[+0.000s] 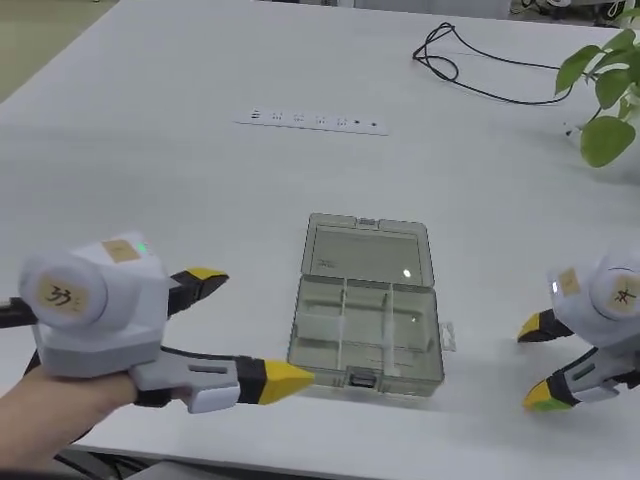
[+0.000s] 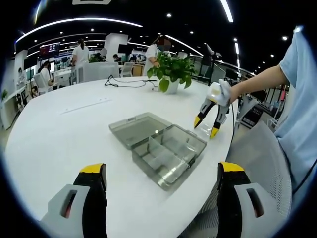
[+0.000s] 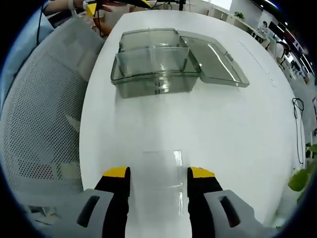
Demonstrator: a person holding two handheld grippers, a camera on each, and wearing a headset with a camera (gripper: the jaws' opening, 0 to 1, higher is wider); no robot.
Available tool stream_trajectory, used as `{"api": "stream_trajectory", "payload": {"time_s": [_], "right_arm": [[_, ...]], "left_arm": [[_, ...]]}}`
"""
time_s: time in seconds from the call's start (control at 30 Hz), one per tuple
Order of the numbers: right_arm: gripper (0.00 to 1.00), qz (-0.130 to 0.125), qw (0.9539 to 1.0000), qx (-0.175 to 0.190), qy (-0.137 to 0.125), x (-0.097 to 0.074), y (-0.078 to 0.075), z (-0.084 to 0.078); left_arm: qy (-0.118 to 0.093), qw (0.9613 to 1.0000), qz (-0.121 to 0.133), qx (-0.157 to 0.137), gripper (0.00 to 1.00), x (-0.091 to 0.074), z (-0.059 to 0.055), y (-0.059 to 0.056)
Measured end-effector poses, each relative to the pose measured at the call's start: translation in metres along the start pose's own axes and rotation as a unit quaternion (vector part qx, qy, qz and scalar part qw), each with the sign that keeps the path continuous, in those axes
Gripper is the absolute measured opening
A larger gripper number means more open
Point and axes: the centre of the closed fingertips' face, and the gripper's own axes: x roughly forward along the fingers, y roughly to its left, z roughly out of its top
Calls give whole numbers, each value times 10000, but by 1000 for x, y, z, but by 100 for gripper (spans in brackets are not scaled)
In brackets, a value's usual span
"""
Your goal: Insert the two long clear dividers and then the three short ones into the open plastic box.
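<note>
My left tool point(image 1: 250, 325), lower left in the head view, has its jaws wide apart, empty. My right tool point(image 1: 530, 365), lower right, is parted too. The open plastic box point(image 1: 365, 320) sits on the surface point(image 1: 200, 180) between them. A clear divider point(image 3: 161, 171) lies flat at my right jaws' tips.

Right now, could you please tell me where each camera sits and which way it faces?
Head view: on the headset, looking down at the open plastic box on the table; the left gripper, right gripper and a hand show.
Left gripper view: on the left gripper, facing across the box toward the right gripper; own jaws and an arm show.
Right gripper view: on the right gripper, facing the box; own jaws show.
All three share the box.
</note>
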Motion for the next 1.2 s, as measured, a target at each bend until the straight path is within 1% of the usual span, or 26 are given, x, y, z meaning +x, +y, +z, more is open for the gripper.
{"api": "stream_trajectory", "payload": {"time_s": [0.07,0.17,0.27,0.4,0.43,0.5,0.53,0.83,0.9,1.03,1.1,1.17,1.2], "right_arm": [[44,-12,10000,-44,-5,0,1,2],[42,-25,10000,-1,-5,1,-2,1],[42,-32,10000,-39,-13,1,1,3],[41,-20,10000,-65,-19,2,1,2],[41,-20,10000,-80,-23,2,1,2],[35,-11,9998,-188,-109,3,2,4],[33,-24,9998,-182,-84,3,2,3],[33,-33,9999,-141,-24,4,3,3],[32,-7,9998,-204,-23,4,3,4],[32,-4,9998,-208,48,4,4,4],[32,-3,9999,-157,52,4,4,4],[32,74,10000,6,-2,3,8,7],[32,39,10000,37,-29,3,7,8]], "left_arm": [[-4,10000,-1,-21,95,1,0,0],[-8,10000,-14,-40,94,2,-1,1],[4,10000,-9,-70,94,4,-4,1],[4,10000,-20,-91,94,4,-6,1],[-7,9999,-19,-103,94,5,-6,1],[-31,9999,-9,-115,94,5,-6,1],[-46,9999,-5,-122,94,4,-5,0],[-119,9998,-11,-165,94,2,-4,-2],[-154,9997,-44,-158,91,2,-2,-3],[-161,9997,-68,-155,92,2,-1,-5],[-160,9997,-80,-160,92,2,-1,-6],[-174,9997,-78,-151,92,2,-1,-7],[-186,9997,-70,-168,92,2,-1,-7]]}}
